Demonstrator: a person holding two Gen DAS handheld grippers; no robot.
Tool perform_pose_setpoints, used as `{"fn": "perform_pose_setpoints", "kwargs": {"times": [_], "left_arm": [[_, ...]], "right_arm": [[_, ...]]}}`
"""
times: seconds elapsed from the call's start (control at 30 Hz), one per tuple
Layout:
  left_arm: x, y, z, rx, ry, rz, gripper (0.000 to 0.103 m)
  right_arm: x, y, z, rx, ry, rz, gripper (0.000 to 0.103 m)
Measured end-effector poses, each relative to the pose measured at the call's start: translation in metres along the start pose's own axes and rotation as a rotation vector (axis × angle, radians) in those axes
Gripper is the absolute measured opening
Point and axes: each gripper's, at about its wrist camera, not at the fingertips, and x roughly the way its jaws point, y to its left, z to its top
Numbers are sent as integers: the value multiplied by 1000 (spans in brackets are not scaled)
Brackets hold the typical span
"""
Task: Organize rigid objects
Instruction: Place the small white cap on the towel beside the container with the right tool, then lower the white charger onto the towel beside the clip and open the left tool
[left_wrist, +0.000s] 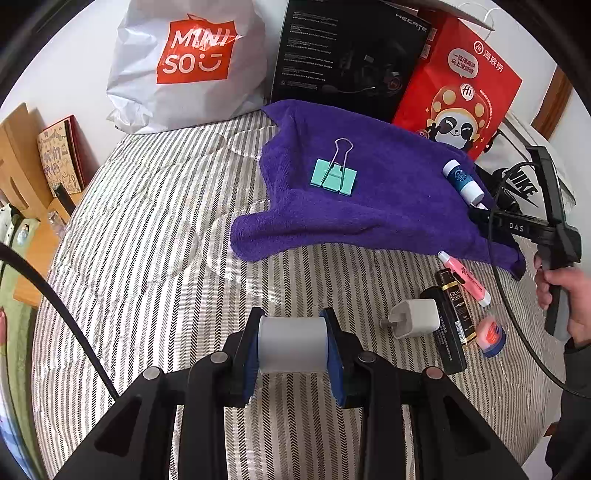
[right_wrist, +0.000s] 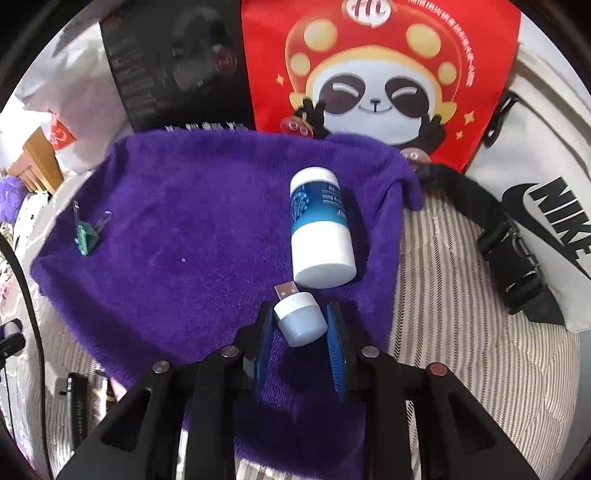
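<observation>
My left gripper (left_wrist: 293, 345) is shut on a white cylinder (left_wrist: 293, 344) and holds it above the striped bedcover (left_wrist: 155, 236). A purple towel (left_wrist: 388, 206) lies ahead with a mint binder clip (left_wrist: 334, 178) and a blue-and-white bottle (left_wrist: 463, 181) on it. My right gripper (right_wrist: 300, 325) is over the towel's (right_wrist: 184, 229) near edge with a small white USB light (right_wrist: 300, 320) between its pads, apparently held, just in front of the bottle (right_wrist: 319, 230). The clip (right_wrist: 86, 236) sits at the towel's left.
On the bedcover right of my left gripper lie a white charger plug (left_wrist: 415, 318), a black bottle (left_wrist: 451, 325), a pink tube (left_wrist: 466, 277) and a small round tin (left_wrist: 491, 336). A Miniso bag (left_wrist: 188, 62), black box (left_wrist: 351, 55), red panda bag (right_wrist: 380, 74) and Nike bag (right_wrist: 546, 221) line the back.
</observation>
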Motion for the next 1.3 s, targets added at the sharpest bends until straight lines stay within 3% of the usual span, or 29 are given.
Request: {"fn": "perform_pose_setpoints", "kwargs": {"times": [0.37, 0.43, 0.57, 1.0, 1.3], "left_arm": [[4, 3, 1, -17, 5, -21, 29], [3, 3, 5, -19, 0, -31, 29], [0, -1, 17, -10, -19, -42, 29], [4, -18, 58, 25, -52, -100, 29], [29, -49, 88, 86, -40, -113, 29]], "right_arm": [[10, 3, -3, -38, 4, 17, 28], [9, 3, -4, -45, 4, 33, 33], [3, 1, -5, -25, 10, 78, 54], [-65, -12, -33, 53, -43, 58, 55], [-82, -18, -67, 86, -32, 49, 56]]}}
